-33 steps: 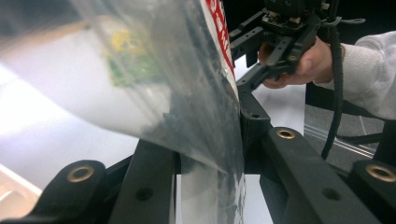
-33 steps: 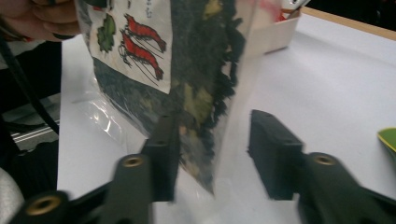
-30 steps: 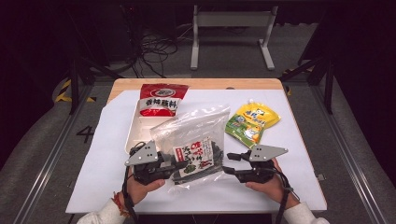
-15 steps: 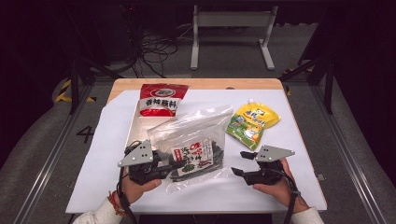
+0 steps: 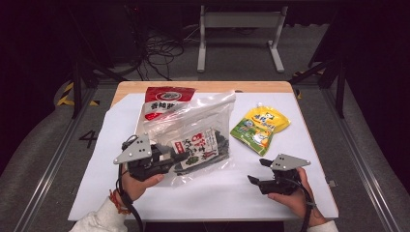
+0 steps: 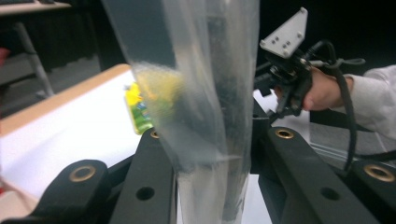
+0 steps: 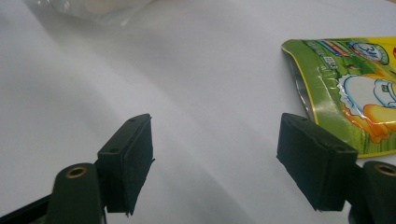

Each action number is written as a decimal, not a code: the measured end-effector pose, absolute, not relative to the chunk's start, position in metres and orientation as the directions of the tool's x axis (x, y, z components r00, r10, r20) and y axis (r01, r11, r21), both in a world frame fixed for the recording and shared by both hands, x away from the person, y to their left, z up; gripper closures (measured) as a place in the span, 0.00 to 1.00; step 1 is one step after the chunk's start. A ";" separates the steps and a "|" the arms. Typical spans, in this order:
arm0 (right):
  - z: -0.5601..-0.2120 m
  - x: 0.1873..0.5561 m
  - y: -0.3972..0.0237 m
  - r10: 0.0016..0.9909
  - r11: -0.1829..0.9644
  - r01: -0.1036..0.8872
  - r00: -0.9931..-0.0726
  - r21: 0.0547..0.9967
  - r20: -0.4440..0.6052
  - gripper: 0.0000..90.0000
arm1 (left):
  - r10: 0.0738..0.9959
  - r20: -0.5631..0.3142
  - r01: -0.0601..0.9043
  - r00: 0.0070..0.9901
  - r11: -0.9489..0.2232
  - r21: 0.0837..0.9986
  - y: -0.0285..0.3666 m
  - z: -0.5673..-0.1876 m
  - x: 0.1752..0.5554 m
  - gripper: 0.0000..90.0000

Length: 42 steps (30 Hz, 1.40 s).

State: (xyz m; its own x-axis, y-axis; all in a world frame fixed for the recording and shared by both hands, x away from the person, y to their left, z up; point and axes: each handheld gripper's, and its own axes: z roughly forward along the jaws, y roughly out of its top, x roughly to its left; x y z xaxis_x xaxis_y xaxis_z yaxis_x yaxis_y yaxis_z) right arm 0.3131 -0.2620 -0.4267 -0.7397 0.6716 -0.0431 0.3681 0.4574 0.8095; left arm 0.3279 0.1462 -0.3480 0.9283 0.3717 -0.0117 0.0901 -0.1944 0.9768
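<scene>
A: High view: fixed above the near table edge, facing forward and down; white table sheet [image 5: 121, 125] mid-frame.

B: Gripper views: each rides low, very close. Both share the yellow-green pouch [image 6: 137, 109] with the high view, at its centre right [image 5: 259, 128].

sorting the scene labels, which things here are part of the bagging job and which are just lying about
In the job: clear plastic bag, dark snack packet inside it, left tongs gripping the bag.
Lying about: yellow-green pouch, red packet.

A red packet [image 5: 164, 100] and a yellow-green pouch [image 5: 260, 127] lie well apart
</scene>
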 end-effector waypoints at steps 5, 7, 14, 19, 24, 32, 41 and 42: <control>-0.428 0.314 -0.260 0.670 0.458 0.368 -0.741 0.809 -0.043 0.28 | 0.421 0.008 0.061 0.907 -0.152 0.987 0.165 -0.335 0.337 0.82; -0.428 0.314 -0.260 0.671 0.456 0.369 -0.740 0.810 -0.041 0.27 | 0.431 0.018 0.050 0.902 -0.146 0.988 0.170 -0.332 0.339 0.82; -0.430 0.316 -0.261 0.685 0.434 0.383 -0.728 0.815 -0.023 0.25 | 0.525 0.038 0.052 0.850 -0.154 0.987 0.193 -0.328 0.353 0.82; -0.431 0.317 -0.260 0.690 0.433 0.387 -0.723 0.814 -0.023 0.25 | 0.569 0.053 0.053 0.821 -0.168 0.984 0.208 -0.329 0.363 0.82; -0.433 0.318 -0.260 0.691 0.431 0.391 -0.723 0.813 -0.018 0.24 | 0.616 0.078 0.057 0.784 -0.196 0.979 0.219 -0.333 0.371 0.82; -0.435 0.319 -0.258 0.687 0.438 0.394 -0.727 0.808 -0.018 0.24 | 0.665 0.136 0.071 0.735 -0.275 0.959 0.227 -0.343 0.379 0.82; -0.436 0.319 -0.257 0.682 0.447 0.396 -0.731 0.802 -0.020 0.25 | 0.684 0.159 0.087 0.712 -0.310 0.947 0.234 -0.350 0.385 0.82; -0.437 0.319 -0.257 0.683 0.446 0.397 -0.730 0.802 -0.018 0.25 | 0.681 0.172 0.088 0.712 -0.330 0.940 0.232 -0.351 0.386 0.82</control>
State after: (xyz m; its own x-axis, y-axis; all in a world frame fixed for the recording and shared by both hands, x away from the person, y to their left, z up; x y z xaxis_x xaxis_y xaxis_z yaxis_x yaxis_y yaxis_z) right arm 0.3189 -0.2573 -0.4365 -0.7299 0.6833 -0.0182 0.3972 0.4457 0.8022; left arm 0.3862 0.2316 -0.3515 0.7116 0.6811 0.1725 0.0885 -0.3304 0.9397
